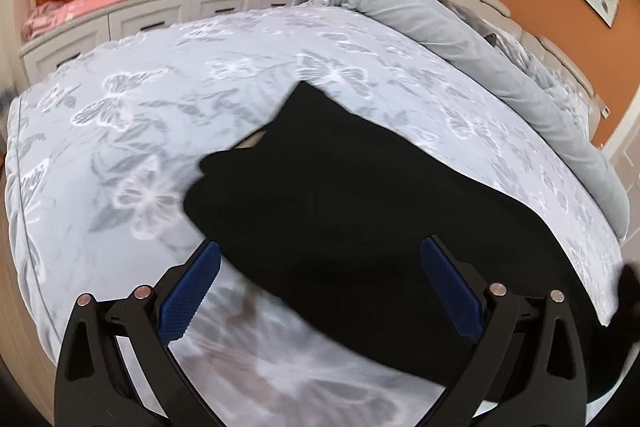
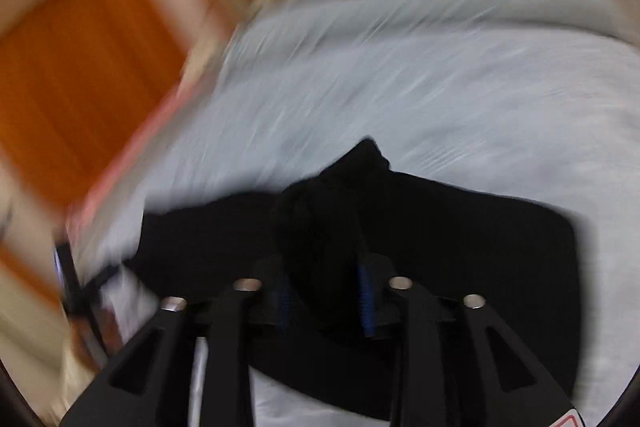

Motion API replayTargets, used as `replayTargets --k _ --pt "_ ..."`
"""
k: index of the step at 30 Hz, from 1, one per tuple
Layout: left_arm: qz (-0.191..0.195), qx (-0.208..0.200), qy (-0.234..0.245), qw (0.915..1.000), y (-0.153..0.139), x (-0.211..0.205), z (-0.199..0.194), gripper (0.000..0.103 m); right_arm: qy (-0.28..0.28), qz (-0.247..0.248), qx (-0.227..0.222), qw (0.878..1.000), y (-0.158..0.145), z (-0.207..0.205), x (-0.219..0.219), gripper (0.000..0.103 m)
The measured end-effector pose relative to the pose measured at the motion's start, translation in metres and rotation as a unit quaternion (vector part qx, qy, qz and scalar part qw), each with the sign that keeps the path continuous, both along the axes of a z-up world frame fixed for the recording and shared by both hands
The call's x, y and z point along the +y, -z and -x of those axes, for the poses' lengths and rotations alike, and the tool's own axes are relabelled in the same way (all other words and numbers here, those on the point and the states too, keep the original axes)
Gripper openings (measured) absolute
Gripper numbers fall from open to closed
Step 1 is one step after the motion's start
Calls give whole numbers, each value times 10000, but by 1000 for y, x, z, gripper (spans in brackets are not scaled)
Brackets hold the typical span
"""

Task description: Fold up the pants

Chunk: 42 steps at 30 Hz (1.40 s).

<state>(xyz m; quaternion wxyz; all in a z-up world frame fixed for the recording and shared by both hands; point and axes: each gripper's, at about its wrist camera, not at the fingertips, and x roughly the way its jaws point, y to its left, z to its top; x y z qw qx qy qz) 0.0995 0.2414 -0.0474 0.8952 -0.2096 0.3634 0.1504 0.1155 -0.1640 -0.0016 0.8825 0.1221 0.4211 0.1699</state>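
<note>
Pants point(image 1: 340, 211): one black pair, lying on the butterfly-print bedspread point(image 1: 160, 99) toward the bed's near edge. Right gripper point(image 2: 326, 291), its jaws drawn narrow, pinches a bunched fold of the cloth, judged to be for carrying that part over the rest. Left gripper point(image 1: 320, 279) hovers with its jaws spread wide and holding nothing, one blue pad point(image 1: 190, 295) to each side, apparently ready to steady or take the fabric. Two grippers, one garment, one bed.
</note>
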Motion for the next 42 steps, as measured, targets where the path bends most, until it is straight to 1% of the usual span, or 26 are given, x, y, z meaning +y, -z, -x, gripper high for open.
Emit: replayTargets --k 2,3,5,7,8,10,14,17,19,20,21,22,23,24,26,28,30,32,34,35,36,37,39,40,41,42 --pt "188 40 -55 9998 5 20 4 98 -469 635 454 9958 37 -16 60 44" --pt "245 46 -72 9997 6 26 5 98 -534 718 416 9951 36 -16 72 44" --pt "414 -8 -78 9991 6 41 10 98 -532 776 -77 9955 12 -10 81 47" --pt "489 -117 -93 9987 4 52 16 98 -85 950 -708 9929 -21 -4 73 71" --pt "469 -116 -136 9987 5 57 18 98 311 1226 -1001 9869 -31 0 67 87" --pt "530 -28 -184 9984 9 63 17 98 520 1772 -964 9781 -26 1 67 90" --pt "1006 9 -163 9948 15 67 14 98 -67 2072 -491 9770 18 -4 93 89" --pt "903 16 -133 9958 13 59 12 98 -405 2780 -399 9589 54 -16 133 87" --pt "795 27 -90 9968 12 53 11 98 -498 2795 -249 9585 70 -25 142 66" --pt "759 36 -73 9971 12 52 11 98 -399 2856 -243 9572 76 -36 146 61" --pt "738 43 -61 9972 12 50 11 98 -327 2831 -311 9580 72 -33 141 38" --pt "737 69 -65 9972 13 50 11 98 -218 2767 -351 9601 66 -34 141 23" --pt "776 87 -93 9969 15 52 11 98 -106 2544 -425 9661 51 -30 137 14" --pt "812 85 -119 9966 16 54 12 98 -52 2196 -623 9736 32 -21 132 10" --pt "896 104 -215 9957 19 59 11 98 -116 1995 -891 9758 13 -12 135 10" --pt "990 164 -262 9946 23 61 8 98 -374 1956 -636 9779 32 -17 142 12" --pt "1103 270 -287 9931 30 61 1 98 -407 1756 -20 9836 66 -34 138 17" --pt "1135 345 -301 9925 34 58 -6 98 -268 1219 -113 9921 50 -34 124 23" --pt "991 389 -360 9937 37 54 -13 98 -61 1038 -533 9931 19 -25 110 57" --pt "865 399 -424 9945 38 52 -17 98 131 1049 -838 9909 4 -20 100 85" --pt "753 402 -490 9951 39 51 -20 98 451 1161 -1225 9846 -12 -11 85 94" --pt "645 409 -536 9956 40 48 -24 98 676 1278 -1420 9792 -18 -6 74 94" --pt "482 371 -587 9964 40 45 -29 80 1060 1475 -1451 9726 -19 -1 49 94" --pt "471 295 -436 9975 39 41 -35 43 1223 1462 -1323 9727 -16 -2 36 94" --pt "557 283 -379 9973 39 41 -39 27 1363 1413 -1184 9733 -13 -4 24 94" --pt "627 224 -409 9969 37 41 -39 18 1547 1339 -1029 9734 -10 -6 8 94"
